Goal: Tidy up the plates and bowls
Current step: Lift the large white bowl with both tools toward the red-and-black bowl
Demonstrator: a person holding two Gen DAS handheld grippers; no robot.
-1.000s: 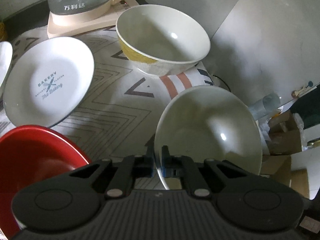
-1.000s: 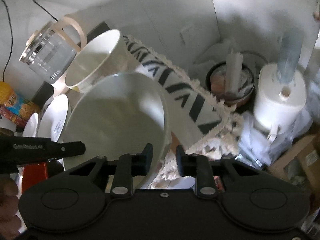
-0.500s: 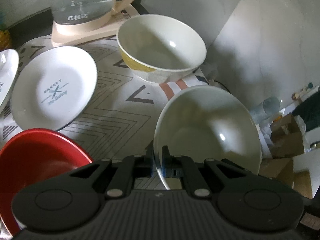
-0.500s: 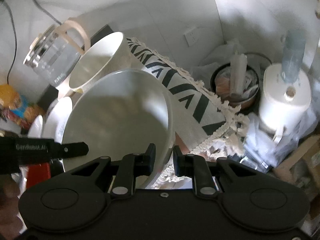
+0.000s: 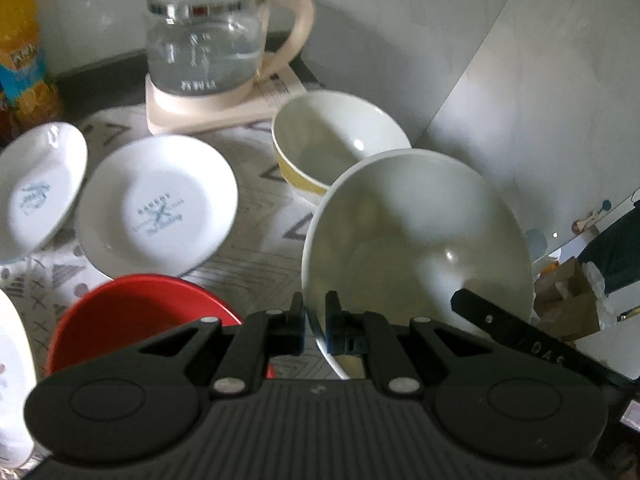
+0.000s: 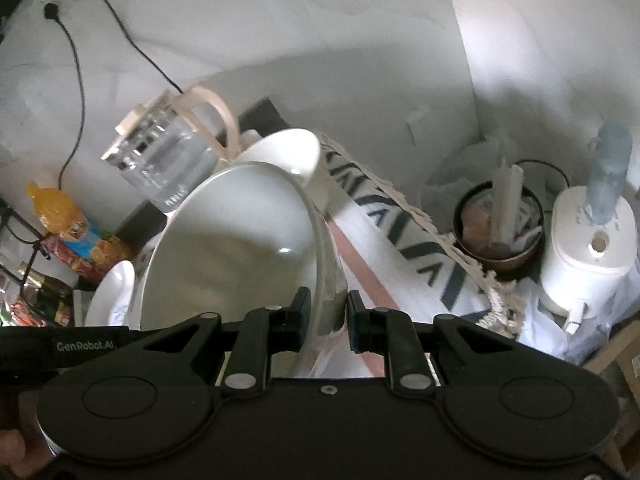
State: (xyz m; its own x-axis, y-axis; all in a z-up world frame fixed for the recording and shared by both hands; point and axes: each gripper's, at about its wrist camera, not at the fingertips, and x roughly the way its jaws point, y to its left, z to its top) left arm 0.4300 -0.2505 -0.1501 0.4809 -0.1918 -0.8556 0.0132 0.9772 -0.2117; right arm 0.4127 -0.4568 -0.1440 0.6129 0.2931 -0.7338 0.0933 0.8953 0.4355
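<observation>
Both grippers, left gripper (image 5: 315,322) and right gripper (image 6: 324,318), have their jaws clenched on opposite rims of the wide white ceramic bowl (image 5: 416,240). It has risen off the patterned counter cloth (image 5: 260,208) and now hangs before the yellow-banded white bowl (image 5: 336,148), probably for nesting.

I read "GenRobot.AI" on the left gripper's arm (image 6: 60,346), and "The Baking" on the white plate (image 5: 158,206).
</observation>
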